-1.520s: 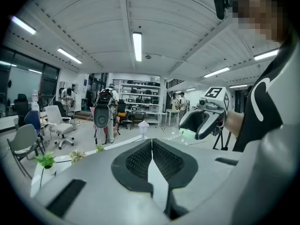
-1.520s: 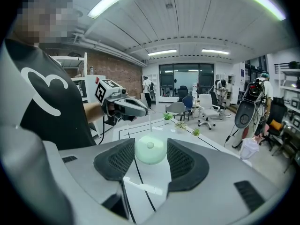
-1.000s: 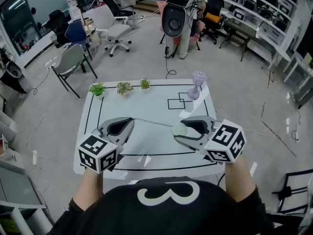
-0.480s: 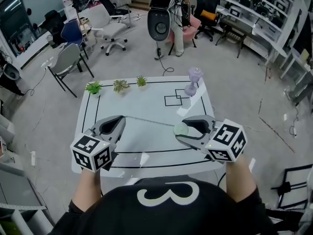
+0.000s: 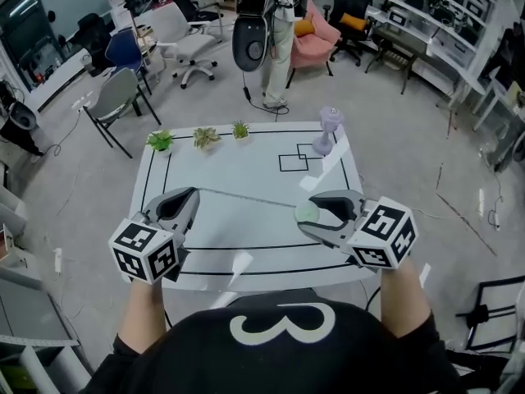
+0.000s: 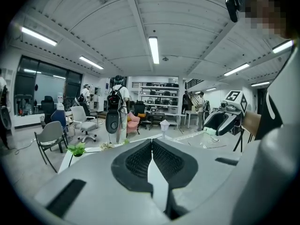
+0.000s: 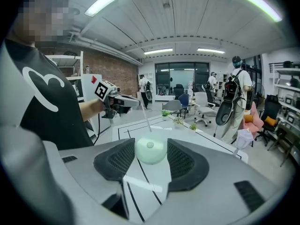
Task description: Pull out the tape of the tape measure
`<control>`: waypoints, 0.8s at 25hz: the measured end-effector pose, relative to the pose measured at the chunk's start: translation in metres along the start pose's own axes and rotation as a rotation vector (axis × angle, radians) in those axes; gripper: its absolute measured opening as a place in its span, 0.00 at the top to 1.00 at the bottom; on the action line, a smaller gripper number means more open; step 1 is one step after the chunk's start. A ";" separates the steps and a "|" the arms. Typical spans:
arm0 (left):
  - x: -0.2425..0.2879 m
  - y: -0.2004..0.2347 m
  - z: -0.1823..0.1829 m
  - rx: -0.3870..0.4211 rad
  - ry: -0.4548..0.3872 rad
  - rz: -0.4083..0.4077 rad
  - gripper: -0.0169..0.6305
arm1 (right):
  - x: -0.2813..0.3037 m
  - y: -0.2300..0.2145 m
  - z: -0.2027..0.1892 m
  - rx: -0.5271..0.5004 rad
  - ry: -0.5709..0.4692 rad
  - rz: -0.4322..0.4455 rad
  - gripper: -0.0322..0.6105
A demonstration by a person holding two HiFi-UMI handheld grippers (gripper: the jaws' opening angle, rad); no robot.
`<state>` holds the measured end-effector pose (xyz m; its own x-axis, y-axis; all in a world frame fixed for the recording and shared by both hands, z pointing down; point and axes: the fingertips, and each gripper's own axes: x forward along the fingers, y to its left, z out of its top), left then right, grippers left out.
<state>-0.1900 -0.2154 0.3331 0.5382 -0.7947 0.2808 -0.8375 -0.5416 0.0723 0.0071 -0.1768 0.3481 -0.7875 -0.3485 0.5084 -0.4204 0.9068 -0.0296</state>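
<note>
The right gripper [image 5: 308,213] has its grey jaws spread wide, closed on a pale green, round plastic tape measure [image 7: 150,151]. The black ribbed pads press on both sides of the case, which has a small round button at its centre. The left gripper [image 5: 194,193] has its jaws fully together, pinching the end of the thin silvery tape [image 5: 246,200]. The tape runs taut and straight from one gripper to the other, above the table and not touching it.

Each gripper carries a cube of black-and-white square markers. The only legible character is a large white "3" [image 5: 290,322] on the person's black shirt.

Both grippers sit over the near half of the white rectangular table [image 5: 238,167]. A black border line runs just inside its edges, and the surface under the tape is bare. Small black rectangle outlines [image 5: 299,158] lie well beyond the tape. Three small green potted plants [image 5: 206,137] line the far edge. A lilac goblet-shaped object [image 5: 329,130] stands upright near the far right corner. Beyond the table are a standing person [image 5: 275,23], a grey chair [image 5: 115,101] and open grey floor.
</note>
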 end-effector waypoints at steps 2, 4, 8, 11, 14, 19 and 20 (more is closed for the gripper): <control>-0.005 0.005 -0.002 -0.004 0.003 0.022 0.95 | 0.002 0.002 0.000 -0.002 0.002 0.002 0.61; -0.010 0.014 -0.004 -0.011 0.002 0.050 0.95 | 0.004 0.002 -0.002 -0.002 0.005 -0.001 0.61; -0.020 0.029 -0.006 -0.030 -0.002 0.089 0.95 | 0.006 0.002 -0.002 -0.001 0.009 0.002 0.61; -0.028 0.037 -0.006 -0.034 -0.002 0.113 0.95 | 0.007 0.003 -0.001 -0.004 0.011 0.006 0.61; -0.034 0.043 -0.008 -0.039 -0.005 0.135 0.95 | 0.007 0.003 -0.001 -0.008 0.013 0.007 0.61; -0.039 0.050 -0.010 -0.037 -0.003 0.148 0.95 | 0.008 0.001 0.000 -0.010 0.012 0.016 0.61; -0.039 0.052 -0.010 -0.037 -0.003 0.150 0.95 | 0.009 0.000 0.000 -0.010 0.013 0.018 0.61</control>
<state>-0.2552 -0.2094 0.3351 0.4066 -0.8670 0.2880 -0.9116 -0.4060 0.0647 0.0001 -0.1794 0.3525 -0.7892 -0.3290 0.5186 -0.4015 0.9153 -0.0303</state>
